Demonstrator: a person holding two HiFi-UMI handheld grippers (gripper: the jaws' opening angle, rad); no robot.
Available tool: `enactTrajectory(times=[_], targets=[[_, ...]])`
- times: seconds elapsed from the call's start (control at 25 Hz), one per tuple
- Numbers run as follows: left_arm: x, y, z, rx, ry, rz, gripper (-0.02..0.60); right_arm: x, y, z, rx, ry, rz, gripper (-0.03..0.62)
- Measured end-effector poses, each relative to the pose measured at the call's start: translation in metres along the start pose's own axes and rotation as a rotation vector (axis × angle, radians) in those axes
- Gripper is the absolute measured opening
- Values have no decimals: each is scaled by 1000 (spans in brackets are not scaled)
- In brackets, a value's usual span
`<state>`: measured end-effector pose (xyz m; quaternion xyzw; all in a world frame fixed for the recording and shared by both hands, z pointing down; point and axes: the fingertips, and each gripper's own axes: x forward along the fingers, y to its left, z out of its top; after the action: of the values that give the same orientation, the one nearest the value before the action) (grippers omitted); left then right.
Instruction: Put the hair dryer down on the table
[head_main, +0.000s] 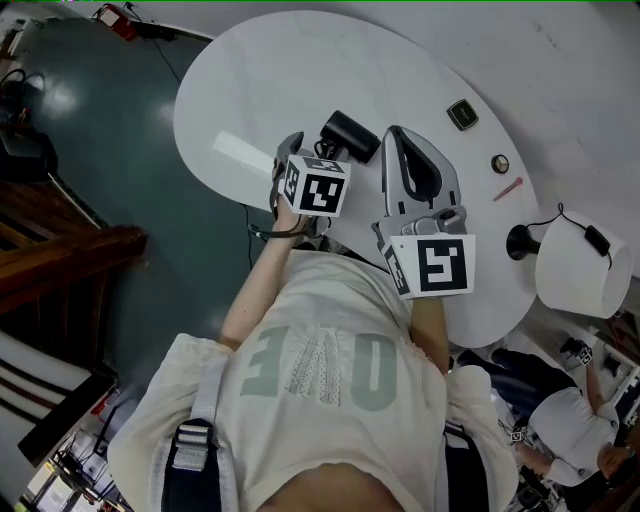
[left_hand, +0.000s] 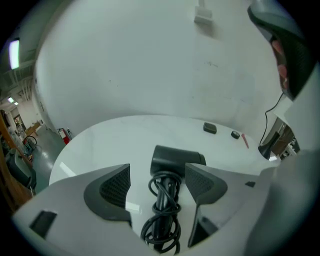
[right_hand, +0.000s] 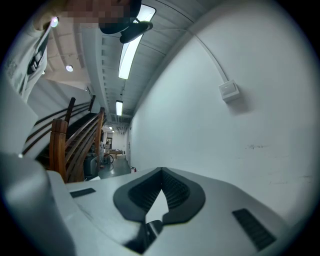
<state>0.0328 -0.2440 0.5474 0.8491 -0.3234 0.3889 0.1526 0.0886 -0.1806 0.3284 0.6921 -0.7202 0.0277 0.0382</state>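
White table (head_main: 250, 80), hair dryer (left_hand: 175, 159) flat, handle toward left claw (left_hand: 157, 169)

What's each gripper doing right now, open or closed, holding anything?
Left gripper: jaws open, gripping nothing; the hair dryer lies free on the table between them.
Right gripper: jaws closed, empty.

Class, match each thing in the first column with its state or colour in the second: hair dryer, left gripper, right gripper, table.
Column one:
1 hair dryer
2 left gripper
3 right gripper
4 table

Column two:
A jaws together at the tips
B white, oval
C black, lying on the table
D jaws wide apart

Pairs: 1-C, 2-D, 3-A, 4-B
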Motion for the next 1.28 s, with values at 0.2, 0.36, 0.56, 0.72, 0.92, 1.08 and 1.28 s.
enactTrajectory(times=[0.2,0.36,0.56,0.72,0.92,1.08,1.28], targets=[[-56,18,82,-43,-257,32,327,9,3,25,-43,-59,10,5],[-129,31,152,-88,-559,42,327,11,-4,43,-29,-120,-5,5],[-210,29,197,-110,-866,-51,325,13,-12,59,-15,-173,-28,5],[-253,23,207,-61,-1003,-44,272,12,-15,70,-11,-208,-41,5],[-264,23,202,-50,-1099,-34,6,13,-16,76,-10,-225,-67,5],[-257,23,196,-19,-1066,5,6,17,-15,72,-41,-199,-97,5],[-255,27,193,-15,-1056,34,6,17,-10,69,-49,-188,-93,5]])
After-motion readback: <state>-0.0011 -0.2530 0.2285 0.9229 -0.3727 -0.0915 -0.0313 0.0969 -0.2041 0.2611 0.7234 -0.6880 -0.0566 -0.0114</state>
